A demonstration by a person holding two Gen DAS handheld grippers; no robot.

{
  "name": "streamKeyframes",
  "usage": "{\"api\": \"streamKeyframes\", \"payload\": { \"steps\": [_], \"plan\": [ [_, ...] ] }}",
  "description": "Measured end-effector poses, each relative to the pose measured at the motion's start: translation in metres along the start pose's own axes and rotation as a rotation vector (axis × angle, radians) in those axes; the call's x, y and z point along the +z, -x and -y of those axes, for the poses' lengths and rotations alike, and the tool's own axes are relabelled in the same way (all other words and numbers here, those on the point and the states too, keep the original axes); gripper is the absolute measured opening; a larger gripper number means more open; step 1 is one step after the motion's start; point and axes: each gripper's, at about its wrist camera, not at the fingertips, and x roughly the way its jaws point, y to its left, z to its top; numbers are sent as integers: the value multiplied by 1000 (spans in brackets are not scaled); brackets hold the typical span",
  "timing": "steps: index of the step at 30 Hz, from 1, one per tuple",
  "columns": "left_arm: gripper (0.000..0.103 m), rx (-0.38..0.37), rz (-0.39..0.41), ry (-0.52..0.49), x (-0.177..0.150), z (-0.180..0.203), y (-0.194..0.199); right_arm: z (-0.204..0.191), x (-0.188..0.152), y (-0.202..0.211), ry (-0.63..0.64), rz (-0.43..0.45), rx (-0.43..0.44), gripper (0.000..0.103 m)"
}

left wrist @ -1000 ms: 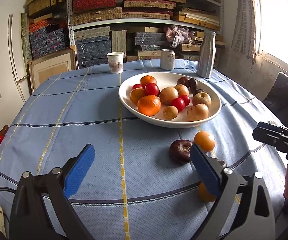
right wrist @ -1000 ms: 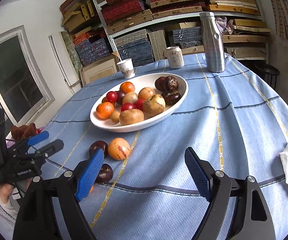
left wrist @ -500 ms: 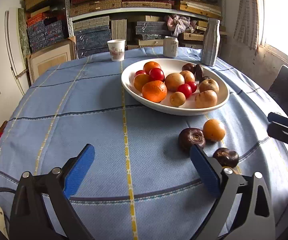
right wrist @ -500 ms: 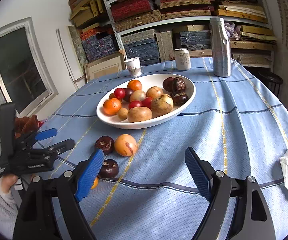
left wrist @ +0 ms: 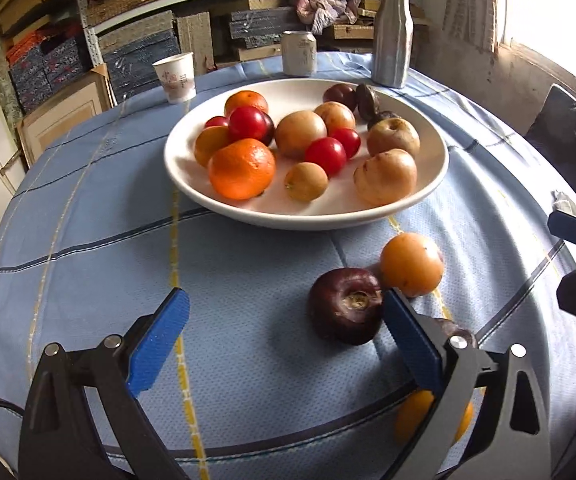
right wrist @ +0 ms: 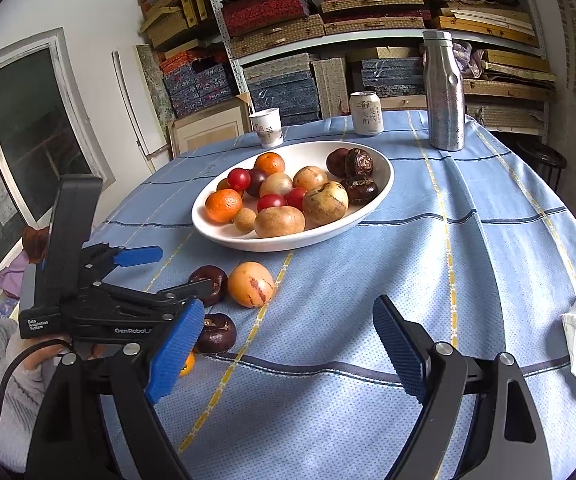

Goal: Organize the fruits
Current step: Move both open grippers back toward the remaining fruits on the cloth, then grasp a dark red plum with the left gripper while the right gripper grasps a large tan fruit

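The left gripper stood wide open and held nothing, with a dark purple fruit lying on the blue tablecloth just beside its right finger and touching an orange fruit. The right gripper was also wide open and empty. Most fruits were in the white bowl, near the loose ones.

Blue-clothed table carries bowl, cup, can, bottle, loose fruit.

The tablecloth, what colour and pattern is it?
The tablecloth is light blue, crossed by dark blue and yellow stripes in a loose grid. Clearest in the right wrist view.
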Motion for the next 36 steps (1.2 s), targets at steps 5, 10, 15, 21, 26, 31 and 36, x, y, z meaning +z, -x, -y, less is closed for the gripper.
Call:
{"api": "streamKeyframes", "payload": {
  "steps": [5,10,15,21,26,31,36],
  "plan": [
    [96,-7,-14,-71,3,17,-9,3,0,-3,-8,-12,1,87],
    [42,14,-4,-93,3,22,-9,3,0,-6,-11,-23,0,87],
    [41,41,24,-80,1,20,-3,3,0,-6,-10,-24,1,87],
    [41,93,95,-80,-1,20,13,3,-1,-6,-10,-25,3,87],
    [41,121,139,-63,-4,15,25,3,-2,-8,-12,-36,5,87],
    [41,130,160,-49,-5,9,32,4,1,-16,-27,-66,35,87],
    [41,118,167,-10,-6,-3,36,-17,16,-31,40,-87,31,87]
  ]
}}
